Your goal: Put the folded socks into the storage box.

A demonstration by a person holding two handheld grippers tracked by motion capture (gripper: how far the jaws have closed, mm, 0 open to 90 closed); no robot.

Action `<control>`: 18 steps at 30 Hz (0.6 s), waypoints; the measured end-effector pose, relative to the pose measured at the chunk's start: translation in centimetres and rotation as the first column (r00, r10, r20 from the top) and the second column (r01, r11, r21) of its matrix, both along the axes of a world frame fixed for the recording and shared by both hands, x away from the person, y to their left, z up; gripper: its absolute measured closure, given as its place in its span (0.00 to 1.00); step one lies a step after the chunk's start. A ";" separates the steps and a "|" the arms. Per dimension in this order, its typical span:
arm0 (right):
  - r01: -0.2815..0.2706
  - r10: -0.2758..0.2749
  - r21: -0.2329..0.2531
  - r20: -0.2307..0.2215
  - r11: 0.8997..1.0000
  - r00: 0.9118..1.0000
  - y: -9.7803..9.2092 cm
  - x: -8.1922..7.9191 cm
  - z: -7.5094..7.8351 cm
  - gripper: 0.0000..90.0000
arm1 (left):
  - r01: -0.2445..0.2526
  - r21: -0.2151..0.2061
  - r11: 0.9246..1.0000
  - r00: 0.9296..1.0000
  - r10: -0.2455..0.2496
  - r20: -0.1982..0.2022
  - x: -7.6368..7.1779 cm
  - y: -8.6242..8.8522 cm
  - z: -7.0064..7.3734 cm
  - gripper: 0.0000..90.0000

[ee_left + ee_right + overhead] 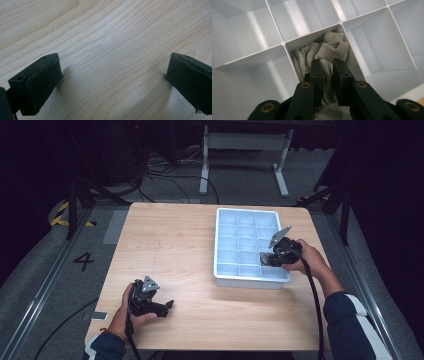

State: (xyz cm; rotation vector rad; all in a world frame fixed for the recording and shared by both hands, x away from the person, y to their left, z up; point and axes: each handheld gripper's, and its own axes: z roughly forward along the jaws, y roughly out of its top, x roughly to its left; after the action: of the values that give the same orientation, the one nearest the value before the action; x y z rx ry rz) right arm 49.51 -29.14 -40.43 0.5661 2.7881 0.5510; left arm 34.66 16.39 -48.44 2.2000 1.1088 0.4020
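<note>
1. Sock (329, 53), grey knit, sits bunched in one compartment of the white tray (221, 270); it looks soft, light, best pinched at a fold.
2. Right gripper (327, 72) jaws pinch its fabric.
3. Left gripper (167, 306), well left of the tray, rests released on the tabletop (165, 245).

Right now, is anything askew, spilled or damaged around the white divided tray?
Nothing stands out. The white divided plastic tray sits flat on the light wooden table. The right gripper pinches a grey knitted sock bunched inside one compartment. The left gripper rests open over bare wood.
</note>
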 end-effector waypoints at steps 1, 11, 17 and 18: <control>0.003 -0.003 0.010 0.001 1.000 1.000 -0.1 -0.1 0.2 0.88 | 0.000 0.000 1.000 1.000 0.000 0.000 0.0 0.0 0.0 0.00; 0.018 -0.022 0.095 0.041 0.995 0.999 -1.4 -1.2 1.7 0.83 | 0.000 0.000 1.000 1.000 0.000 0.000 0.0 0.0 0.0 0.00; 0.030 -0.038 0.135 0.054 0.990 0.998 -2.5 -1.8 2.1 0.78 | 0.000 -0.001 1.000 1.000 0.000 0.000 0.0 0.0 0.0 0.00; 0.039 -0.047 0.142 0.058 0.989 0.997 -2.6 -1.9 2.2 0.76 | 0.000 -0.001 1.000 1.000 0.000 0.000 0.0 0.0 0.0 0.00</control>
State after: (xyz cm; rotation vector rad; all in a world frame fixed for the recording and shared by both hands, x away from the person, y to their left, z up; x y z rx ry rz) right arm 47.60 -31.75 -38.24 0.6257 2.6875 0.7472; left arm 34.66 16.39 -48.44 2.1996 1.1088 0.4013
